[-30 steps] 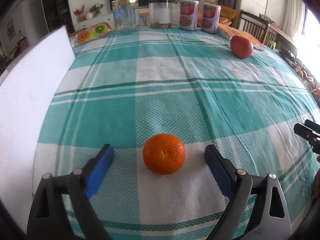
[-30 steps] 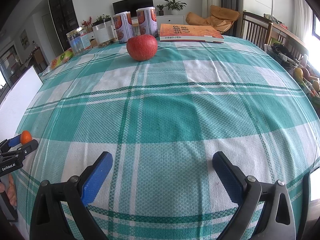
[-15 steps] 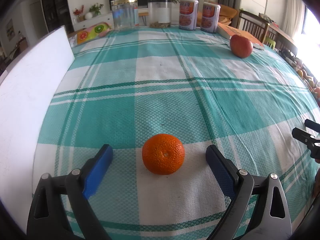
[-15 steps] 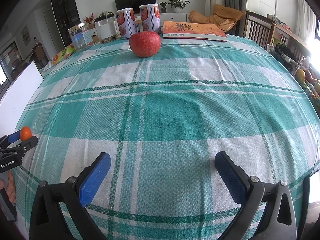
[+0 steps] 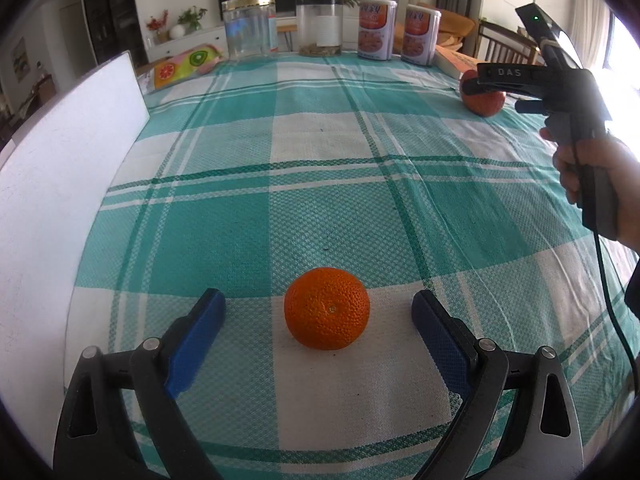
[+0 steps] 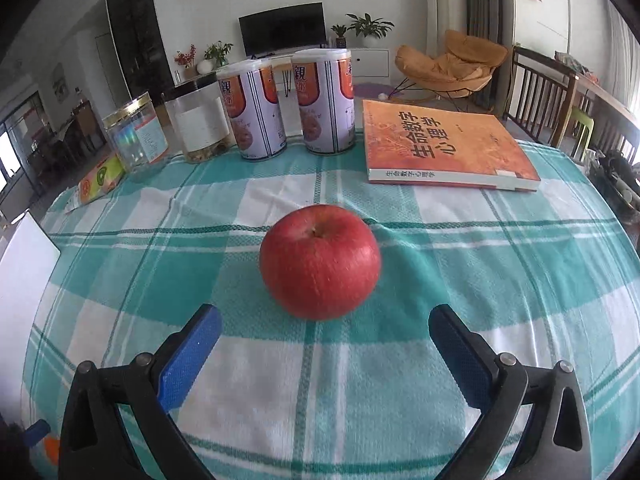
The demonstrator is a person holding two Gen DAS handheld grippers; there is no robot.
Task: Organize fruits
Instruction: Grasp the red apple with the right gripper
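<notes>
In the left wrist view the left tool (image 5: pixel 318 322) sits as it did a second ago, jaws spread wide with the orange (image 5: pixel 327 314) resting on the tabletop (image 5: pixel 320 200) between the two blue pads, touching neither. What has changed is farther from the orange, toward the cans: the right tool (image 5: pixel 470 87), a second ago only a sliver at the frame's edge, has travelled out to the apple (image 5: pixel 483 100) and now hangs over it, gripped by a hand (image 5: pixel 596 184). I judge that both fruits are now lined up for a pickup, though neither is held. The apple is partly covered by the right tool's dark body here, so its jaws cannot be read from this side. No bowl or basket for the fruit shows.

In the right wrist view the apple, small and far a second ago, now fills the middle of the frame just ahead of the right tool (image 6: pixel 324 334), which is wide open and not touching it. Beyond the apple lie an orange book (image 6: pixel 444 148) and two cans (image 6: pixel 288 106). Near the bottom corner on the apple's left, a blurred blue and orange patch is probably the left tool with the orange, cut off by the frame.
</notes>
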